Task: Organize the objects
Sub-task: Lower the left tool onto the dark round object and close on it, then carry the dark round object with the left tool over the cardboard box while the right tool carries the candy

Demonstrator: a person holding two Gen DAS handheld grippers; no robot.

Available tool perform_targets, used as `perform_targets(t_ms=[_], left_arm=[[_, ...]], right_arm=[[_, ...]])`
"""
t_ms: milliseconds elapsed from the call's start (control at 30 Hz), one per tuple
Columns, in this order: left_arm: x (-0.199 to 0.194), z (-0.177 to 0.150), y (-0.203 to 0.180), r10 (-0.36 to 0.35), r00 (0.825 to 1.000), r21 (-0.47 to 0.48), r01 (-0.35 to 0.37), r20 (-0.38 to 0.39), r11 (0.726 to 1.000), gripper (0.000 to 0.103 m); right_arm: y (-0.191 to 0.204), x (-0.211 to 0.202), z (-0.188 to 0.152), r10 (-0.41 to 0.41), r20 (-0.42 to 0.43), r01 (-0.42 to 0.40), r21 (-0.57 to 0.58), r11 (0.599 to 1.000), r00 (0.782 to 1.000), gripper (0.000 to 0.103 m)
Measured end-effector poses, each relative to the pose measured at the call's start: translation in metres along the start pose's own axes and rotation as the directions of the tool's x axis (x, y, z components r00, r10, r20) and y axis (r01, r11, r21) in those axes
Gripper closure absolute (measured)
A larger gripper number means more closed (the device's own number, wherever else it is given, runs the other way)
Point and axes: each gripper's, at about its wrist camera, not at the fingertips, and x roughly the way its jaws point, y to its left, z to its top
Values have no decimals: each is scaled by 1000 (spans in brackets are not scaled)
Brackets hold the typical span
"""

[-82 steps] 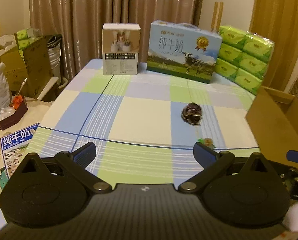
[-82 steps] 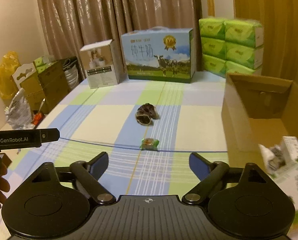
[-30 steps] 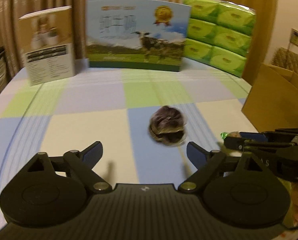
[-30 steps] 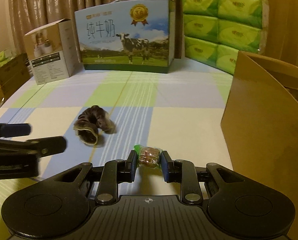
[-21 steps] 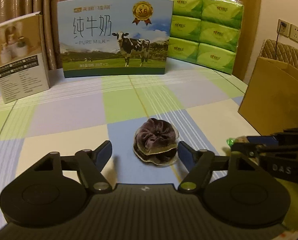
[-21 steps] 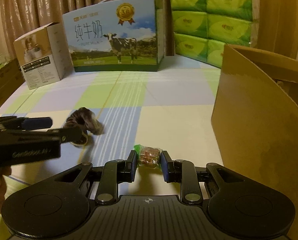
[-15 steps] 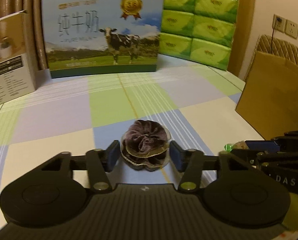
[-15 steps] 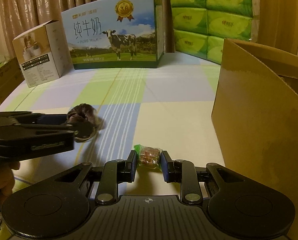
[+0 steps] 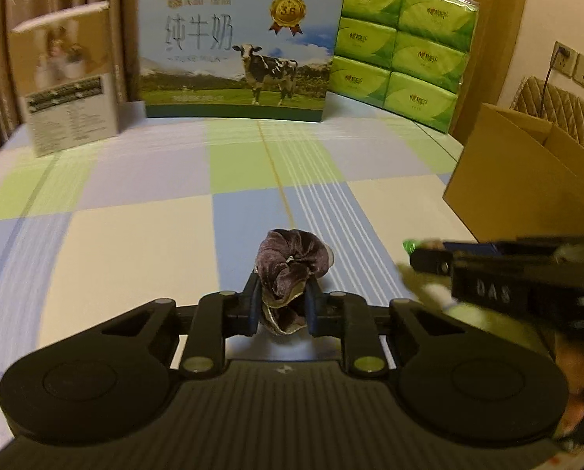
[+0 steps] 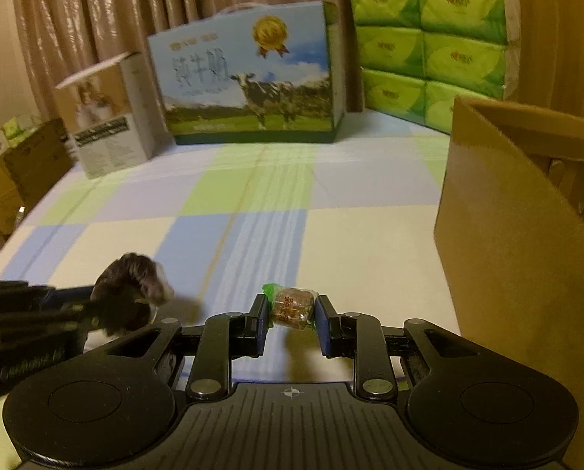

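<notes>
Left gripper [image 9: 281, 302]: jaws narrow, clamped on a dark purple velvet scrunchie [image 9: 288, 270]. The scrunchie bulges up and forward between the two pads and looks raised off the checked tablecloth [image 9: 143, 243]; contact with the cloth cannot be told. In the right wrist view the same scrunchie [image 10: 129, 290] shows blurred at the near left, pinched at the tip of the left gripper [image 10: 107, 305].

Right gripper [image 10: 290, 315]: jaws narrow, holding a small wrapped candy [image 10: 292, 307], brown inside clear wrap with a green twisted end on its left. The candy sits between the pads, with its shadow on the cloth just below it. In the left wrist view the right gripper [image 9: 421, 252] reaches in from the right edge, only the green wrapper tip [image 9: 408, 243] visible at its end, blurred.

The two grippers are side by side over the near part of the worktop [image 10: 370, 235], scrunchie to the left, candy to the right, apart from each other.

An open cardboard box [image 10: 527, 215] stands at the right edge of the worktop, right of the candy. At the far edge, left to right: a small white and tan carton [image 9: 68, 78], a blue milk gift box [image 9: 237, 51] with a cow picture, and a stack of green tissue packs [image 9: 401, 43]. Brown curtains [image 10: 135, 11] hang behind them. More cartons [image 10: 21, 172] sit off the worktop at far left in the right wrist view.
</notes>
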Motion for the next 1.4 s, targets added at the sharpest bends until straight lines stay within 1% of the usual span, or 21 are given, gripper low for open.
perform_targets(t_ms=[67, 267, 367, 433, 567, 733, 900, 1033, 1267, 1400], left_arm=[[-21, -4, -2, 23, 1000, -15, -23, 7, 1000, 85], [-92, -22, -12, 44, 999, -122, -40, 27, 992, 85], [-126, -33, -29, 31, 999, -128, -27, 27, 991, 85], [-150, -40, -41, 25, 999, -138, -21, 32, 990, 85], [-192, -54, -62, 14, 999, -151, -9, 33, 988, 85], [-235, -67, -86, -3, 998, -156, 11, 56, 988, 85], [-265, -75, -110, -12, 998, -126, 20, 63, 992, 85], [-280, -80, -131, -16, 998, -97, 22, 61, 995, 85], [-298, -87, -170, -59, 997, -35, 61, 56, 998, 85], [-301, -86, -189, -86, 995, -7, 86, 56, 996, 85]], right_arm=[[7, -19, -3, 18, 8, -18, -8, 1000, 1000, 81], [23, -88, -23, 48, 29, -47, -28, 999, 998, 81], [25, -128, -37, 48, 31, -47, -19, 999, 998, 81], [21, -158, -46, 52, 29, -52, 8, 999, 998, 81], [14, -208, -56, 39, 37, -40, 22, 999, 999, 81], [8, -257, -63, 8, 46, -9, 12, 1000, 999, 81], [-3, -288, -68, -29, 43, 28, 14, 1000, 999, 81], [-12, -308, -72, -44, 45, 43, 22, 999, 998, 81], [-34, -336, -80, -72, 62, 69, 45, 997, 995, 81], [-51, -352, -83, -104, 79, 99, 63, 993, 992, 81]])
